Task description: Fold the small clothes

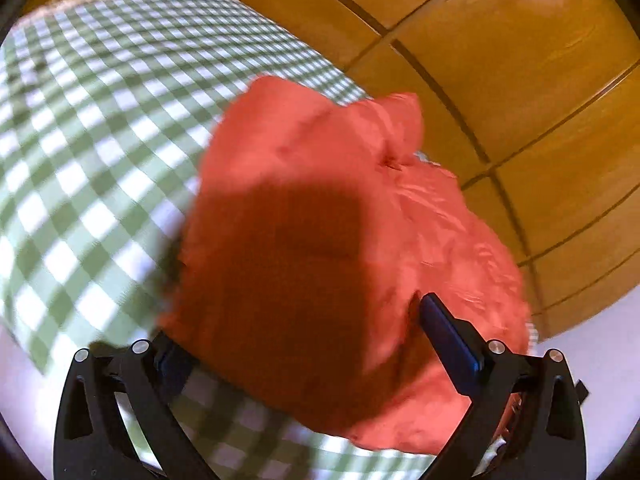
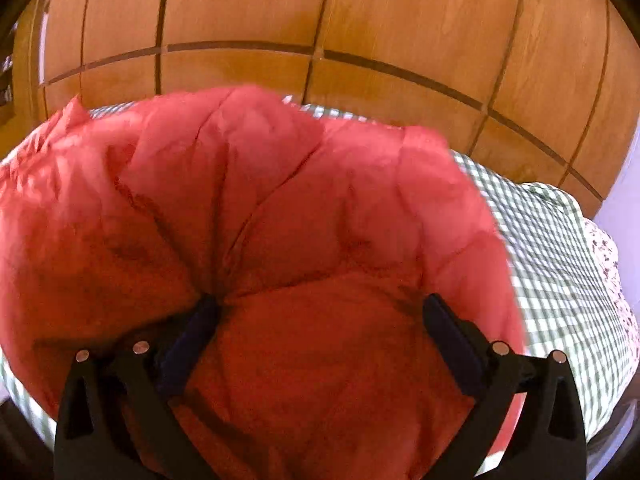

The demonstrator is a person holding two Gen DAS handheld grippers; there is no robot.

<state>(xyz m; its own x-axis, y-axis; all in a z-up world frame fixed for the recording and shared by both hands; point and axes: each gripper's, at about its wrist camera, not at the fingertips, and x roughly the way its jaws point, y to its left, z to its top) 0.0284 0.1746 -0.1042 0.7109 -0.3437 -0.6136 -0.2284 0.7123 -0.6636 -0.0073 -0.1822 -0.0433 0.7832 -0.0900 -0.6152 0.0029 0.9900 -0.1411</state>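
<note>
Glossy wooden panels (image 2: 360,12) rise behind a green-and-white checked cloth (image 1: 88,132), where a crumpled, puffy red garment (image 1: 304,208) lies near the cloth's far edge, bulging between the spread fingers of the left gripper (image 1: 296,320) and right gripper (image 2: 320,312), neither clamping it.

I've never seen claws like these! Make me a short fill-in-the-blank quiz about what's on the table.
The crumpled garment is coloured ____.
It lies on a cloth checked white and ____.
The fingers of the left claw stand wide ____.
The panelled wall behind is made of ____.

Missing words: red; green; apart; wood.
</note>
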